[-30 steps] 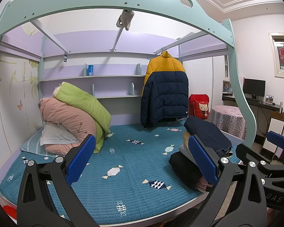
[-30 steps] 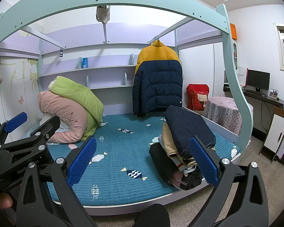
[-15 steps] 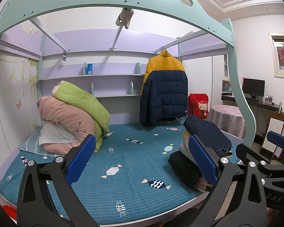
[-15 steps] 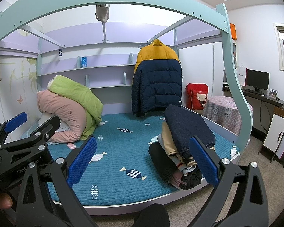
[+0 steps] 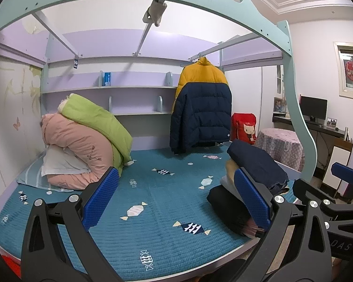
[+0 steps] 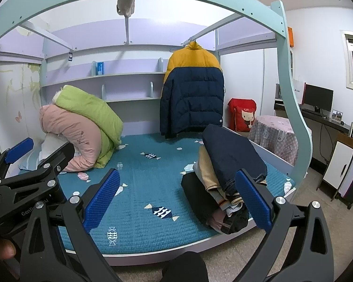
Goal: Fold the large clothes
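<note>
Two grippers hang in front of a bunk bed point(image 5: 296, 108), neither touching anything. Biggest in view is the teal mattress point(image 5: 157, 202) under the bed's pale green arch. At the far left of it lies a heap of bedding: a pink quilt point(image 5: 77, 145) with a green quilt point(image 5: 98, 122) draped over it and a white pillow point(image 5: 58, 162) tucked below. At the far right a yellow and navy jacket point(image 5: 201, 108) hangs from a rail, its hem just above the mattress. On the near right edge of the mattress sits the pile of folded clothes point(image 6: 226, 176), navy on top, tan and white beneath, black at the bottom. Beyond the bed on the right stand a round table point(image 6: 273, 134) under a pink cloth, a red bag point(image 6: 242, 115) and a monitor point(image 6: 317, 98). The left gripper point(image 5: 176, 199) has its blue pads spread wide over the near mattress, holding nothing. The right gripper point(image 6: 178, 199) is likewise spread wide and empty, its right pad in line with the pile but apart from it.
</note>
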Available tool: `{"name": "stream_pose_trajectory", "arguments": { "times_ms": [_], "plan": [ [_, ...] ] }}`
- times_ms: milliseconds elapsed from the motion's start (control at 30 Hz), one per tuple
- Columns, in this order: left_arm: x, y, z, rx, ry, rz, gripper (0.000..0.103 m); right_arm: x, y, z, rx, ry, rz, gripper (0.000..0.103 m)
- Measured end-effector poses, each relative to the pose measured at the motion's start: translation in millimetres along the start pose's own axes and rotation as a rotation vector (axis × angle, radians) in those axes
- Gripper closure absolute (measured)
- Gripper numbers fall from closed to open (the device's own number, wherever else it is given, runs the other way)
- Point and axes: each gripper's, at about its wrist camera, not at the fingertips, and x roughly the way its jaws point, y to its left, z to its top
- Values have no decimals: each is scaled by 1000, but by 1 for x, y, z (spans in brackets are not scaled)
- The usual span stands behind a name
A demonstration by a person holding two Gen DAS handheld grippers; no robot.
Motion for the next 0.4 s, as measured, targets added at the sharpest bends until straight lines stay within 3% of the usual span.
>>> {"name": "stream_pose_trajectory", "arguments": {
  "times_ms": [267,400],
  "plan": [
    [36,31,-9,-38,27,-7,5,35,20,1,-4,49,21,8],
    [66,63,-24,-73,96,-2,5,74,45,-6,-14,127,68,8]
  ]
}}
